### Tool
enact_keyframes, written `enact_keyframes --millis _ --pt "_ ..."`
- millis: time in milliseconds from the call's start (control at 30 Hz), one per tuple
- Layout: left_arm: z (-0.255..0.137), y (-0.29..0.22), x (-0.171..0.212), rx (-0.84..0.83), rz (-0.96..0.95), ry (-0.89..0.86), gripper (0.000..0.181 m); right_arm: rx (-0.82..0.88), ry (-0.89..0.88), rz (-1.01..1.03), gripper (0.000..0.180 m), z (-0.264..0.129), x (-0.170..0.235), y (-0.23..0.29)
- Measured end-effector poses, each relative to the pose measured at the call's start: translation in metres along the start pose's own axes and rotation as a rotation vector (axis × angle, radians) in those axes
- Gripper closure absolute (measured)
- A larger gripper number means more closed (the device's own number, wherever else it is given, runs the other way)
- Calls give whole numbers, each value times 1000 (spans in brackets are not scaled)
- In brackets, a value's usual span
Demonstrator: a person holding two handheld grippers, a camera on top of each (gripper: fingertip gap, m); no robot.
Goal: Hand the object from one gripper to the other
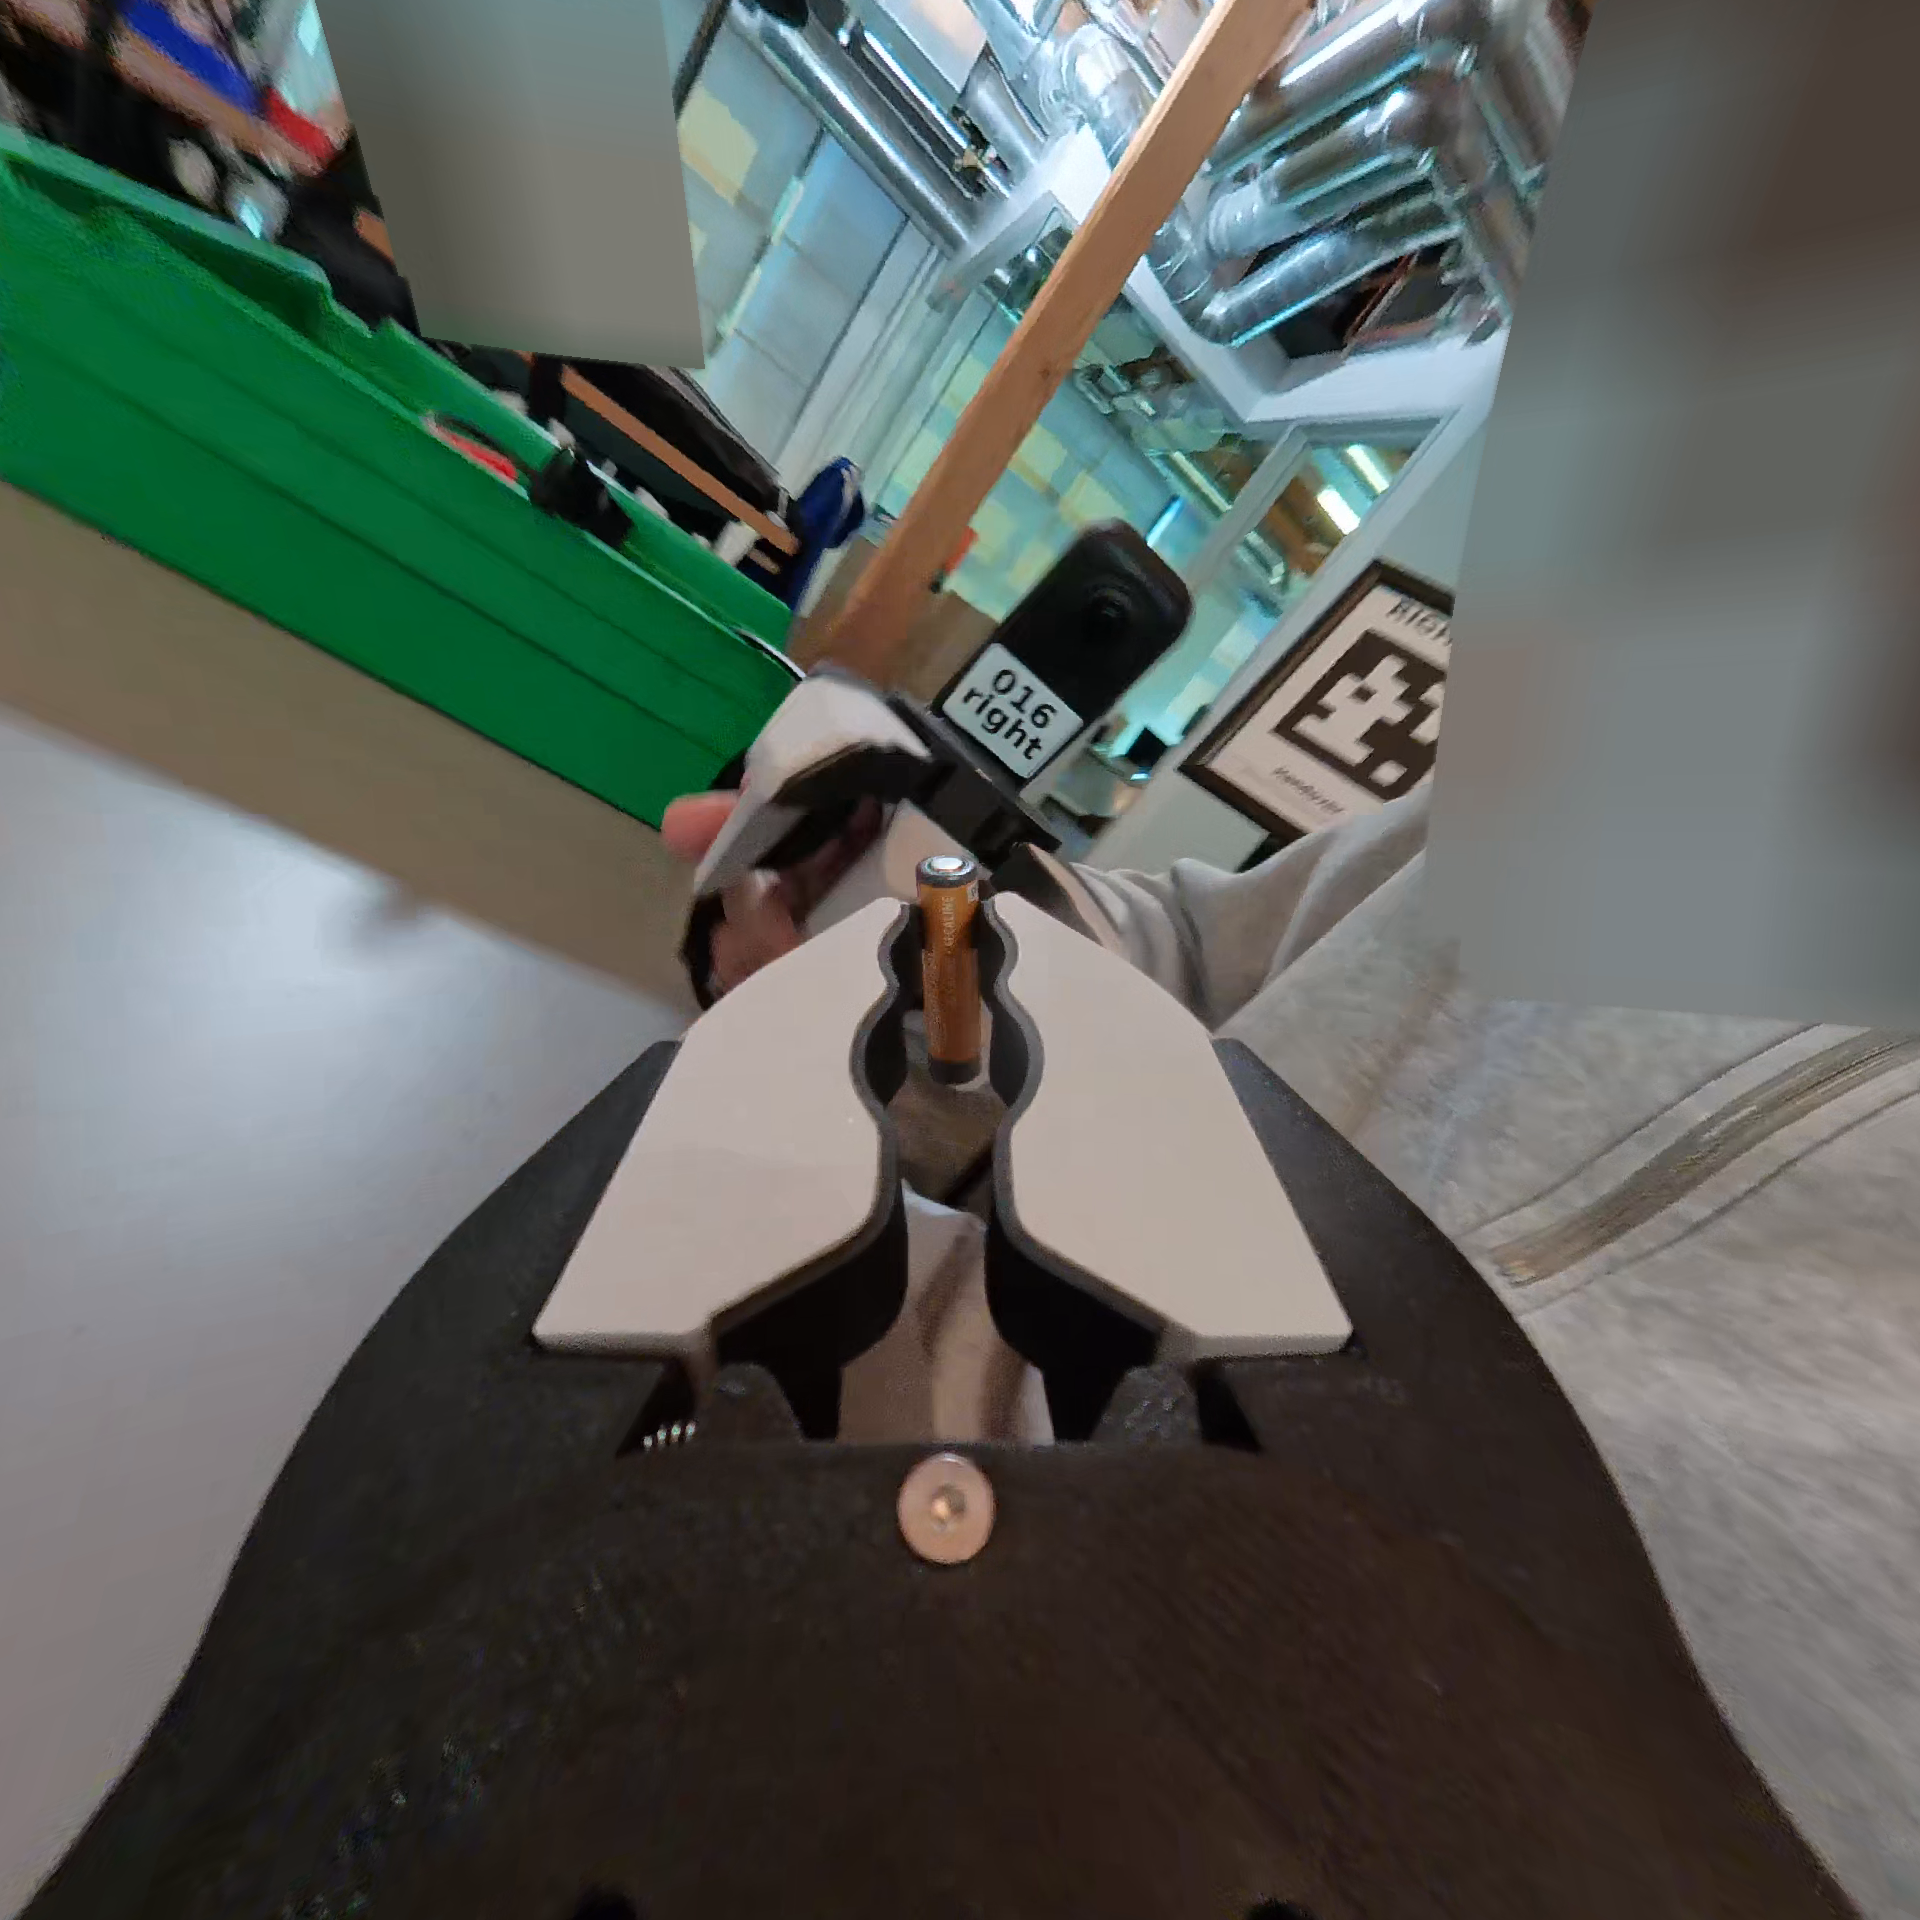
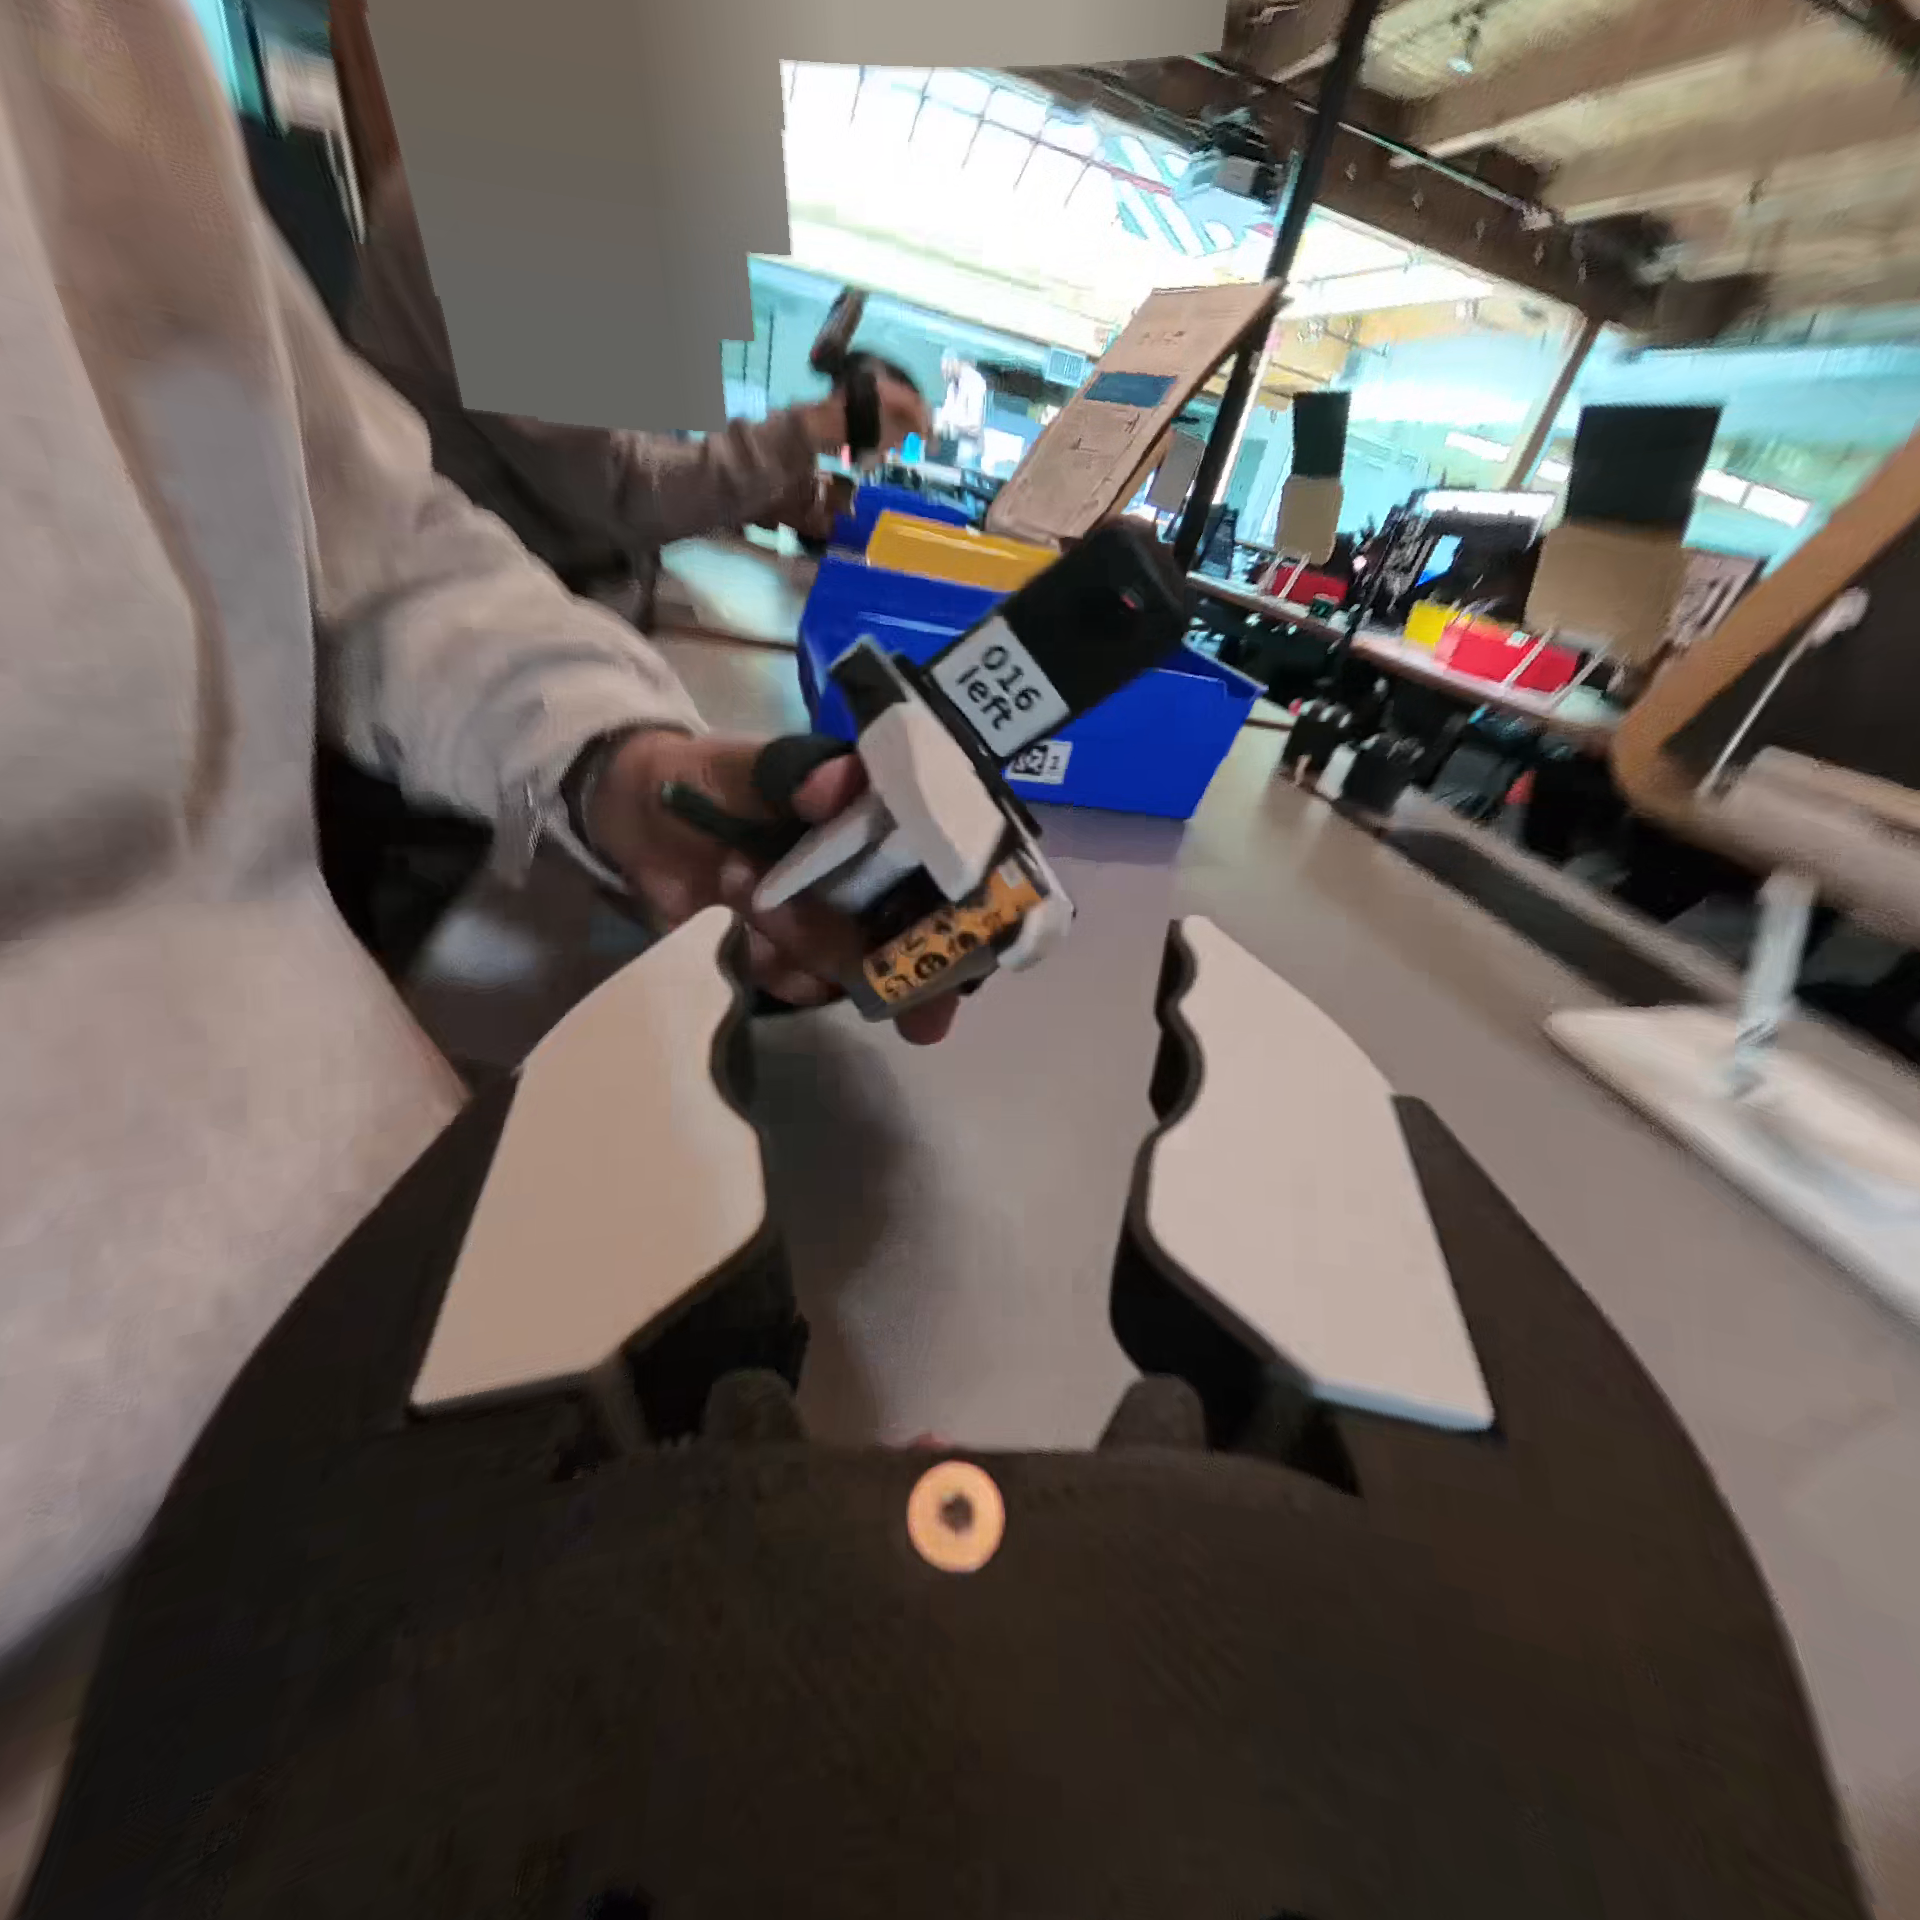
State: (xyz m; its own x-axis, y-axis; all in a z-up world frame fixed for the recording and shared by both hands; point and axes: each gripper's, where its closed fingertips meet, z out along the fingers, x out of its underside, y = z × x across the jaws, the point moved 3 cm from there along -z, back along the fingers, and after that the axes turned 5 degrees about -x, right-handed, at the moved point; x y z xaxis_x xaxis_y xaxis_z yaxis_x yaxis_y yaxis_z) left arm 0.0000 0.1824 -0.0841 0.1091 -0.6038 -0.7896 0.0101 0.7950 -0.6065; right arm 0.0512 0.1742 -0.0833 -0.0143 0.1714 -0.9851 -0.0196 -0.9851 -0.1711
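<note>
Left gripper (image 1: 945,914): jaws drawn narrow, clamped on the battery (image 1: 948,971); only a thin gap shows between the white fingers (image 1: 748,1122) behind the tips.
Battery: copper-and-black cell held in the scalloped notch near the left fingertips, standing along the fingers, its flat metal end poking out past the tips; in the right wrist view its orange-and-black side (image 2: 940,951) shows under that gripper's white fingers.
Right gripper (image 2: 951,935): jaws spread wide, nothing between them, bare table (image 2: 935,1247) seen through the gap; not touching the battery.
Spacing: the right gripper (image 1: 821,790) sits just beyond the battery's top end in the left wrist view, close but apart; in the right wrist view the left gripper (image 2: 935,831) hangs just past the right fingertips, toward the left finger.
Hand (image 2: 717,831): wrapped round the left gripper's handle, beside the battery; grey sleeve (image 2: 447,644) behind it.
Green bin (image 1: 312,457): left of the battery, on the table, well apart.
Blue bin (image 2: 1132,748): behind the battery, farther down the table.
Wooden beam (image 1: 1049,343): rising aslant behind the battery.
Marker board (image 1: 1351,707): black-and-white, right of the battery, in the background.
</note>
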Motion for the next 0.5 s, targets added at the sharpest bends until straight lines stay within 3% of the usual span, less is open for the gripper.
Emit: enact_keyframes --millis 167,300,500 --pt "5 4 13 146 -335 64 171 -11 155 -349 117 6 7 18" --pt "6 5 17 217 -478 74 171 -24 186 -370 122 8 11 22" --pt "8 2 22 226 -470 110 171 -32 178 -330 131 5 11 21"
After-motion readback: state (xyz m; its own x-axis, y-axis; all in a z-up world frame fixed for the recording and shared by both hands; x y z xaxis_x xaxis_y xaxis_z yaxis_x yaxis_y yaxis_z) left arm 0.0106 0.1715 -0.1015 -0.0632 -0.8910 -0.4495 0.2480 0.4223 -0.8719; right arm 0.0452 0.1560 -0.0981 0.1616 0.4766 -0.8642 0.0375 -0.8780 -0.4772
